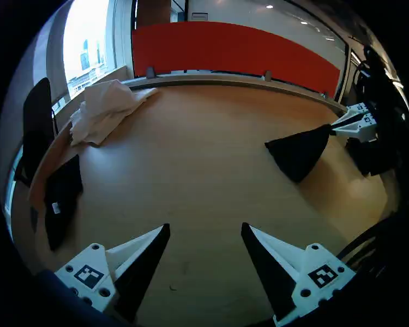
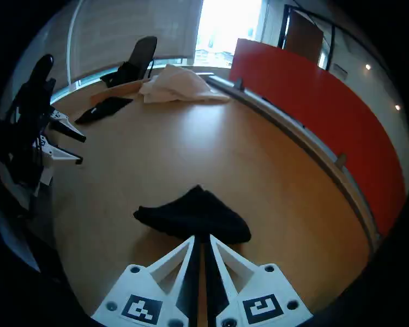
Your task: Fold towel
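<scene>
Low in the left gripper view, our left gripper (image 1: pixel 205 225) is released, its 2 fingers wide apart over the table (image 1: pixel 204 163). At the bottom of the right gripper view, our right gripper (image 2: pixel 203 237) is clenched on the black towel (image 2: pixel 196 215), mid-table. Farther, upper left, a white cloth heap (image 1: pixel 103 109) lies before a red partition (image 1: pixel 232 49).

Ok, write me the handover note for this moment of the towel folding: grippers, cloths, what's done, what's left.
Left gripper: open, holding nothing, over bare table.
Right gripper: shut on the edge of the black towel, which lies bunched on the table.
White cloth pile: crumpled at the far corner. Another black cloth lies at the table edge.
Done: no neat fold visible.
Left: probably spread the black towel flat, then fold it.
</scene>
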`<state>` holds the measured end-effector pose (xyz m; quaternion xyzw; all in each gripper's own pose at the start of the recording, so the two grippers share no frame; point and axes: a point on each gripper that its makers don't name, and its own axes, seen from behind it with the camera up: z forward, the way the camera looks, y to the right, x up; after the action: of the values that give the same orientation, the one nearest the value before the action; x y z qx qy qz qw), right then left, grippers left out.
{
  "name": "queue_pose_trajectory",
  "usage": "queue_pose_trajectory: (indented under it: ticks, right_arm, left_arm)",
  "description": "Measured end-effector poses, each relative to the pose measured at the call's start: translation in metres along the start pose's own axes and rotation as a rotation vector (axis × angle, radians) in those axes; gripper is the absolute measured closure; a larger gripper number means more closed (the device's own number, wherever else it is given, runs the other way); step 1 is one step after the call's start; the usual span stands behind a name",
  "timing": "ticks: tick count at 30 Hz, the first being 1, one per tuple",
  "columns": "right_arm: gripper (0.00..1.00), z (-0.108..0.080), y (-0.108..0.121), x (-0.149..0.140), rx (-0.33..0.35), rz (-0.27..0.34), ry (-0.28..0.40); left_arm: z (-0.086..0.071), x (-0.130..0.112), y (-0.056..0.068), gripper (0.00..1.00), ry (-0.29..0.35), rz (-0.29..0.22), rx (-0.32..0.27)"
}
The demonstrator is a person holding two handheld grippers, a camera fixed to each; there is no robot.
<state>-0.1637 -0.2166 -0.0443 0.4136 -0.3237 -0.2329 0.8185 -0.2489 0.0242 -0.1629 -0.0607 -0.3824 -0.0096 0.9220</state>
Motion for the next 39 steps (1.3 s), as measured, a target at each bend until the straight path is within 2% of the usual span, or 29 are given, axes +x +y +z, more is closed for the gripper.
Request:
queue_pose_trajectory:
  ticks: [5, 12, 26, 39]
  right_arm:
    - [0.96, -0.017, 0.015, 0.032, -0.019, -0.016, 0.053]
    - [0.96, -0.042, 0.036, 0.054, -0.051, -0.02, 0.09]
    - [0.96, -0.083, 0.083, 0.043, -0.117, 0.003, 0.087]
    - [0.96, -0.129, 0.138, 0.031, -0.165, 0.037, 0.075]
  left_arm:
    - [0.0, 0.008, 0.004, 0.03, 0.015, 0.002, -0.01]
    - [-0.001, 0.015, 0.007, 0.03, 0.029, 0.023, -0.022]
    - [-0.002, 0.021, 0.009, 0.03, 0.037, 0.009, -0.034]
    - [-0.002, 0.026, 0.013, 0.03, 0.038, 0.013, -0.038]
